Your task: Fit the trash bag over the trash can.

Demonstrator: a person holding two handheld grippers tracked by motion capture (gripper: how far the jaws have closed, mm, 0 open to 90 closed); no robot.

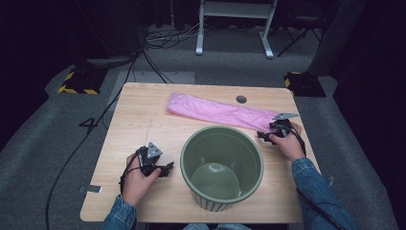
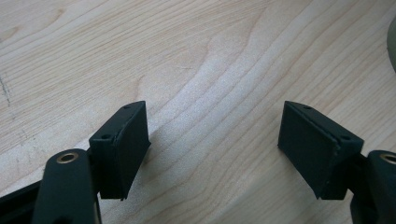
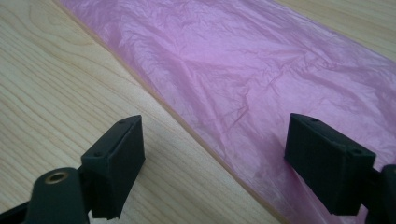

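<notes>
We are reaching for the pink bag (image 3: 261, 79) with our right tool (image 3: 212, 163) wide open and empty, next closing on its edge, while our left tool (image 2: 212, 149) waits open and empty.

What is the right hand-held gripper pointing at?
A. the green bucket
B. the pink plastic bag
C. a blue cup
B: in the right gripper view, the open right hand-held gripper sits at the edge of the pink plastic bag lying flat on the wooden table.
</notes>
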